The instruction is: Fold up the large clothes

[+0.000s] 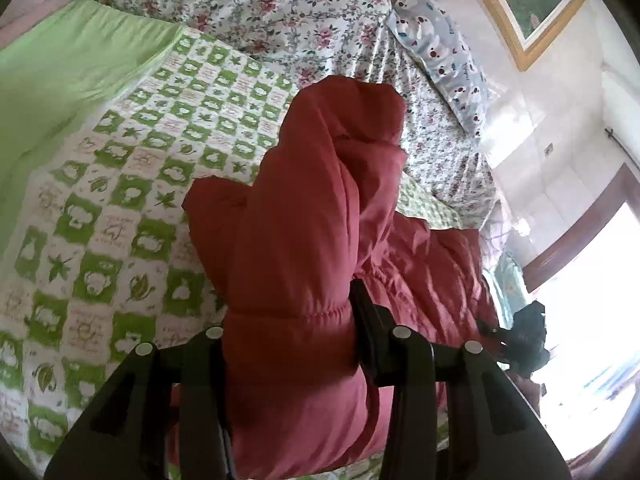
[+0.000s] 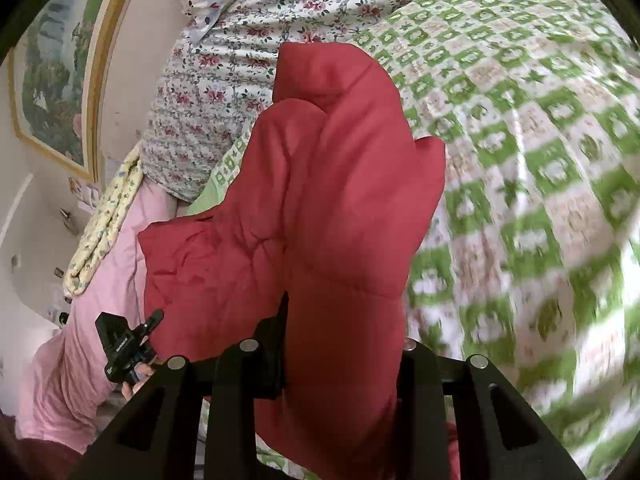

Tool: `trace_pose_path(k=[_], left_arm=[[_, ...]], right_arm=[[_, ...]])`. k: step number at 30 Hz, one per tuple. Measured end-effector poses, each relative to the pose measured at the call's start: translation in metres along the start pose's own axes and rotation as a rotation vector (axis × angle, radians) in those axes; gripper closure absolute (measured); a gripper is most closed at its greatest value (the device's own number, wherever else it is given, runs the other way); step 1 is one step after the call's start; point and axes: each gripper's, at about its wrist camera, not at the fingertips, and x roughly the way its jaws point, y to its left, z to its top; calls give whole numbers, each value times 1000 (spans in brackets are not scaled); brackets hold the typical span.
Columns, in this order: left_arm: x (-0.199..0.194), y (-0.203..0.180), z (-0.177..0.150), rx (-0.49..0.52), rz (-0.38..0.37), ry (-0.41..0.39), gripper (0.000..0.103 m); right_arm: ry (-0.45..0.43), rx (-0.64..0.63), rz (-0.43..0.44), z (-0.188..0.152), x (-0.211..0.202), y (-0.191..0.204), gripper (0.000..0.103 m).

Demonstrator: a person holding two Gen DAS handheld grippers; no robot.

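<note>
Between the fingers of each tong, left gripper (image 1: 290,344) and right gripper (image 2: 344,344) clamp bulging folds of the red puffer jacket (image 1: 312,200) above the checked quilt (image 1: 120,184); slick padding could probably squeeze free.

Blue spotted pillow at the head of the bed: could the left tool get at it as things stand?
Probably not yet. The left tool is shut on the puffy red quilted jacket, whose bulk rises between it and the blue spotted pillow. It would likely have to release the jacket first.
</note>
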Motion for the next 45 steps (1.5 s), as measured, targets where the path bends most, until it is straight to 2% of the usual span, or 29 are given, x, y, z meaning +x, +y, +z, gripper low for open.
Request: trace_pose_path(k=[4, 9, 16, 22, 27, 30, 36, 41, 45], left_arm=[[15, 5, -5, 35, 113, 8, 64], [37, 9, -3, 50, 209, -3, 63], [63, 14, -3, 54, 323, -10, 52], [61, 13, -3, 39, 352, -18, 44], [46, 15, -3, -26, 322, -28, 43], [32, 10, -6, -25, 331, -51, 42], [4, -3, -6, 23, 459, -146, 39], [-18, -7, -2, 30, 426, -184, 39], [-25, -20, -7, 67, 390, -179, 39]], right_arm=[[-12, 17, -48, -1, 6, -6, 66], [-50, -8, -109, -4, 8, -10, 55], [-77, 14, -143, -5, 14, -24, 40], [-88, 11, -175, -8, 13, -25, 32], [-104, -15, -215, -11, 11, -19, 29], [-110, -28, -238, -10, 11, -16, 28], [-143, -58, -301, -11, 8, -9, 25], [-174, -57, -337, -13, 0, -6, 22], [-206, -62, -369, -18, -14, -2, 22]])
